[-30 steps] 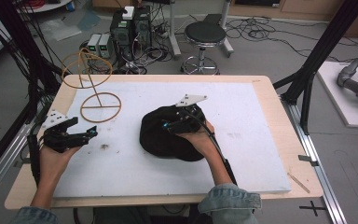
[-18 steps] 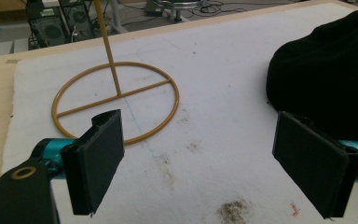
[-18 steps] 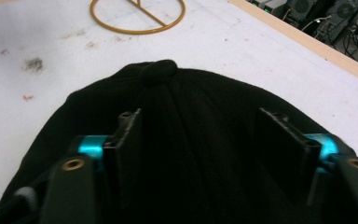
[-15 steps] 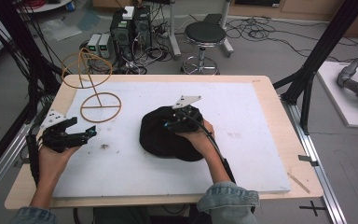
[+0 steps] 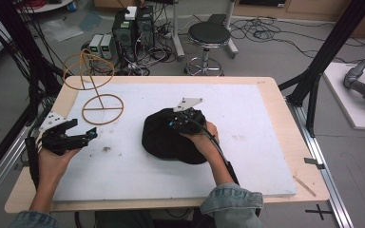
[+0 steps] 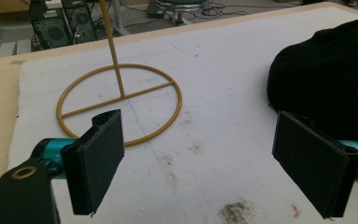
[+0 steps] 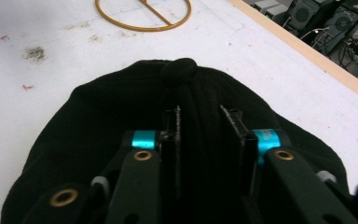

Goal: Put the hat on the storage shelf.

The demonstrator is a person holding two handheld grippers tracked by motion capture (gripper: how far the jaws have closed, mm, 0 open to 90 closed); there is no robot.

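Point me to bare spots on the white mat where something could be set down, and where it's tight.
Free: the mat right of the black hat out to its right edge, and the near strip in front of the hat. Tight: the left side, where the left gripper sits by the gold wire stand; the hat itself lies under the right gripper.
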